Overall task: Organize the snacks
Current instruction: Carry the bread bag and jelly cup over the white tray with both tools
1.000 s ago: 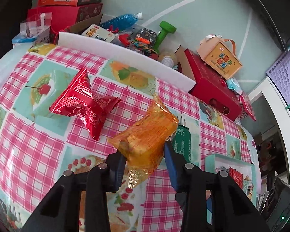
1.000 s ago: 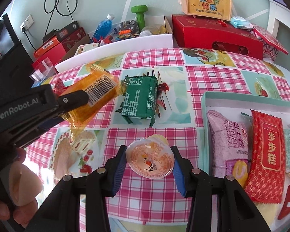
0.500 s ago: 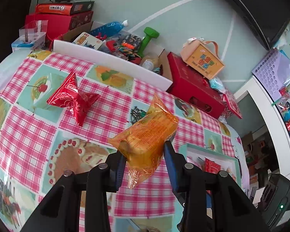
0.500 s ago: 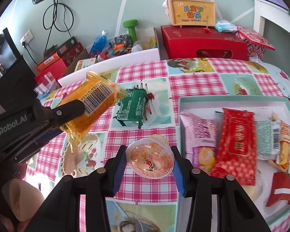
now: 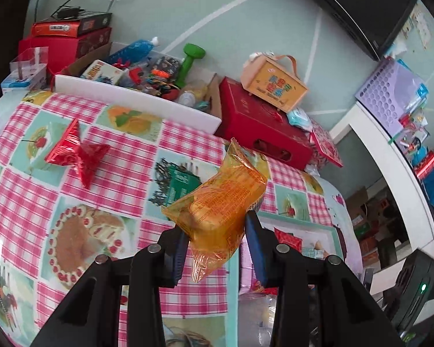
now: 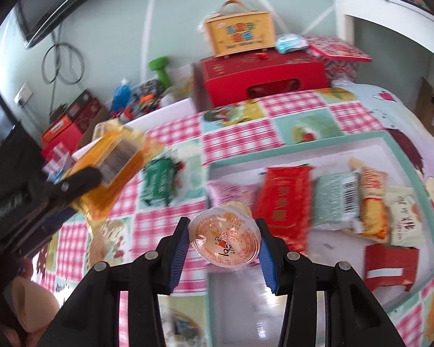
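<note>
Above the checked table (image 5: 107, 173), the left gripper (image 5: 215, 232) pinches an orange packet (image 5: 220, 205), and the right gripper (image 6: 224, 241) pinches a jelly cup (image 6: 225, 238) near the tray (image 6: 303, 146).

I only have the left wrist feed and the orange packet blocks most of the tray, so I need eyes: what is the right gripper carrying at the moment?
Observer: The right gripper is shut on a small clear plastic jelly cup with an orange printed lid, held above the near-left corner of the teal-rimmed white tray.
Operator: Is there room left in that tray?
Observer: Bare white floor shows in front of the snack row, to the left of a small red box lying there.
Operator: What sits at the row's left end?
Observer: A pink packet, then a long red packet beside it.
</note>
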`<control>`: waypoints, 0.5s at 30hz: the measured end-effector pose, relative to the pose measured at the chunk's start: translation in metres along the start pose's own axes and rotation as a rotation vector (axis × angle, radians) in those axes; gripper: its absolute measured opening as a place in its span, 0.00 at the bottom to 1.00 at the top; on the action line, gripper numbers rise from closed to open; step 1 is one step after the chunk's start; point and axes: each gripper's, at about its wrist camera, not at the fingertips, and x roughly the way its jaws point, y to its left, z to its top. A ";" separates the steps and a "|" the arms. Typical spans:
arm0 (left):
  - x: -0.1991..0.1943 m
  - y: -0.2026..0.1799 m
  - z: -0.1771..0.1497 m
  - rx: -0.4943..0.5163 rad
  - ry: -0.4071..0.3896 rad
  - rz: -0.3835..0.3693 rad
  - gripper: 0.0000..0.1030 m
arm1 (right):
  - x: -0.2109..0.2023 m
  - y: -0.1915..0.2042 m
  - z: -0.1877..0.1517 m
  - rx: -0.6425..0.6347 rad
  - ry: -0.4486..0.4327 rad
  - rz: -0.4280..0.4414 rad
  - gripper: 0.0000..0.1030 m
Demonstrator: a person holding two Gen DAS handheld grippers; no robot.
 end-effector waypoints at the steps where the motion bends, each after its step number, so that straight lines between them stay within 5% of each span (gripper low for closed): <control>1: 0.002 -0.003 -0.001 0.008 0.005 -0.001 0.38 | -0.001 -0.007 0.002 0.015 -0.005 -0.012 0.46; 15: 0.045 -0.056 -0.029 0.138 0.112 -0.037 0.38 | -0.013 -0.102 0.018 0.227 -0.042 -0.144 0.46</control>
